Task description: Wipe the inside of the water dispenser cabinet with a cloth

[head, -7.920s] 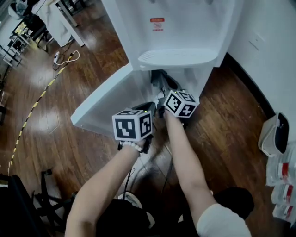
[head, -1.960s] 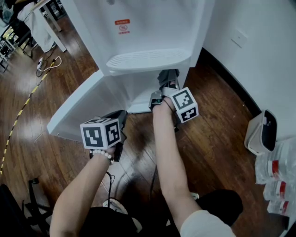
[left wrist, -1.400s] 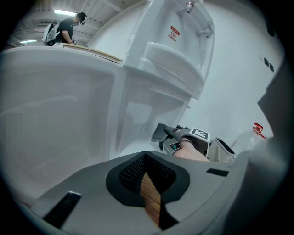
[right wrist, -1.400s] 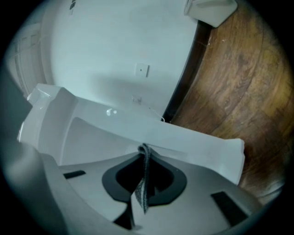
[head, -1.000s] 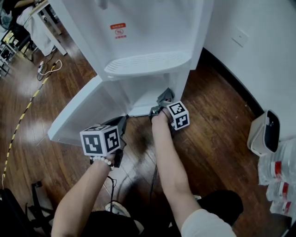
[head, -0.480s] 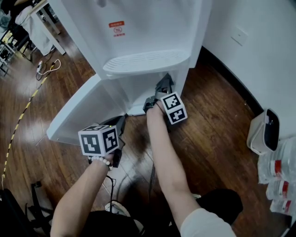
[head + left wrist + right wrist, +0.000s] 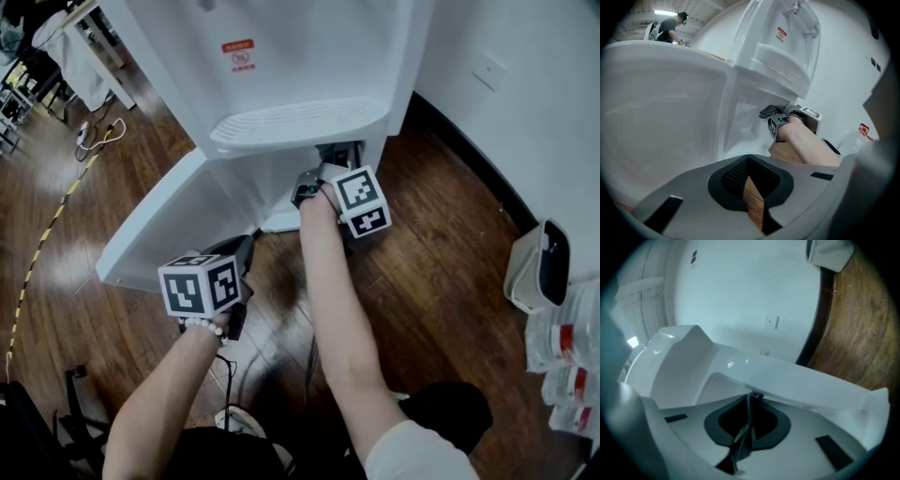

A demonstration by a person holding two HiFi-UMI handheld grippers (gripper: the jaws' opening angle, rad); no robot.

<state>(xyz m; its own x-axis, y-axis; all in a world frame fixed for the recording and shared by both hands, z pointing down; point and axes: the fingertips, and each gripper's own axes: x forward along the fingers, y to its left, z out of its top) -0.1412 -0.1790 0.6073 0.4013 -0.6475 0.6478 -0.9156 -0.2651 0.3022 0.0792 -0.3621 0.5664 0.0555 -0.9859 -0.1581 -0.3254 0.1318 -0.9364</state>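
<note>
Right fingers are clamped hard on the cloth, a thin dark strip pinched between the pads and trailing back toward the camera. The right gripper points roughly level, and a white panel of the dispenser runs across just past its tips. Whether the cloth touches that panel, I can't tell. From the head view, this gripper reaches into the open cabinet, right under the drip tray. Its marker cube and the forearm hang out over the wood floor.

Over to the left: the left fingers are closed together with nothing between them, just a sliver of floor showing below the tips. The left gripper tilts downward, low and close to the door, which is swung wide open to the cabinet's left. It's well apart from the cloth. Its view looks past the door's inner face to the right gripper and arm at the cabinet mouth.

Further out, there's a red label on the dispenser front and a socket plate on the wall to the right. A white bin sits by that wall, with bottles just beside it. A yellow-and-black cable runs across the floor at far left. In the left gripper view a person stands well back in the room.
</note>
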